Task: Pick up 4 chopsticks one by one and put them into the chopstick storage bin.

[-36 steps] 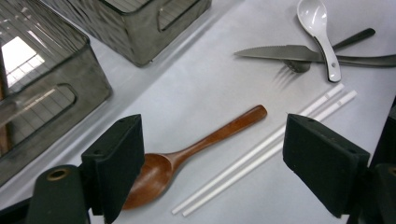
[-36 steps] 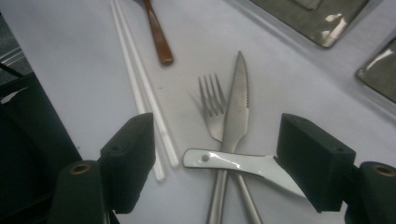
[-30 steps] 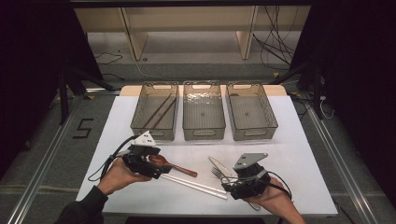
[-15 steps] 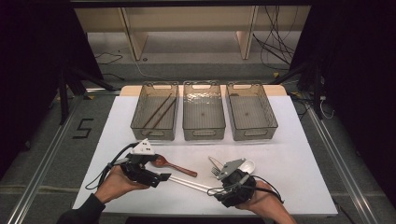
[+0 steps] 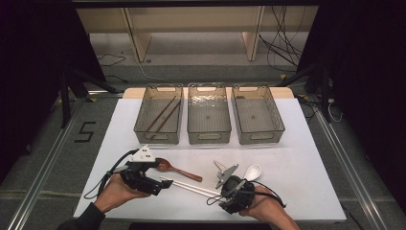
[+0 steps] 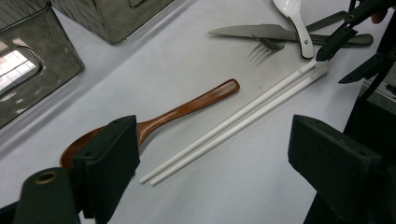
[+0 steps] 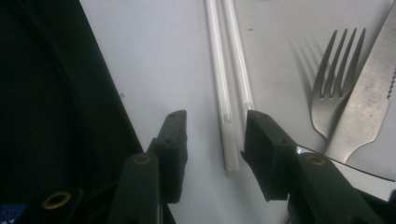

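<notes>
White plastic, thin and stiff: the pair of long white plastic chopsticks (image 7: 224, 84) lies flat on the white table sheet (image 5: 306, 158), one end between the black fingers (image 7: 175, 140) of your right gripper (image 7: 215, 135). The jaws have just been closing and stand partly shut around that end, pads not yet pressing on it.

The sticks look light, smooth and likely slippery; two lying side by side may roll apart, so take both together just behind the tips, squarely across.

Just outside the right finger lie a steel fork (image 7: 334, 79) and a serrated steel knife (image 7: 369, 102), near enough to be nudged; a white ceramic soup spoon (image 5: 252, 171) rests beyond them.

Your left gripper (image 6: 210, 163) hovers wide open and holds nothing, the chopsticks' far end between its fingers and a brown wooden spoon (image 6: 187, 109) beside its left one.

Ahead, three clear plastic bins (image 5: 209, 139) stand in a row across open sheet; the table's near edge runs close behind your hands.
</notes>
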The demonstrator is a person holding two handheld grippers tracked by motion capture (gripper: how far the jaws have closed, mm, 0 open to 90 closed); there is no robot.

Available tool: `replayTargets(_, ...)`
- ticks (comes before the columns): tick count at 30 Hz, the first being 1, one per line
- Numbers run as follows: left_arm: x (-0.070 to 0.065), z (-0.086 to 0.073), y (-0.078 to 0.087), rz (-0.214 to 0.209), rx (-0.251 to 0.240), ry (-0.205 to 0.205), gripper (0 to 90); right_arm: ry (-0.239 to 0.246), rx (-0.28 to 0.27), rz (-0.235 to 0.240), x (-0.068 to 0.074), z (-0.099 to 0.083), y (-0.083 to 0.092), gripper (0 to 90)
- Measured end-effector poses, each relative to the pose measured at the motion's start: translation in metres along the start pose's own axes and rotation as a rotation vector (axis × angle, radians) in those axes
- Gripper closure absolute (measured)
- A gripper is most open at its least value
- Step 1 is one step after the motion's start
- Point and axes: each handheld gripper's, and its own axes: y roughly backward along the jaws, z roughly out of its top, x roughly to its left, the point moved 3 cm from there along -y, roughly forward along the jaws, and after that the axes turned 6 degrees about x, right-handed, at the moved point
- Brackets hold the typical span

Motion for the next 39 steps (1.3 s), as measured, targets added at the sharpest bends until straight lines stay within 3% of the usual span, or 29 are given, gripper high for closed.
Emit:
replayTargets(13, 0.000, 0.000, 0.000, 0.000, -0.007, 0.000, 16.0, 0.031, 0.070, -0.008, 0.001, 0.004, -0.008, 68.6)
replayTargets(26, 0.000, -0.001, -0.002, 0.001, -0.002, -0.003, 16.0, 0.078, 0.131, -0.054, 0.000, 0.009, -0.018, 74.5)
replayTargets(39, 0.000, -0.002, -0.003, -0.004, 0.006, -0.002, 16.1, 0.109, 0.167, -0.054, 0.002, 0.011, -0.019, 82.7)
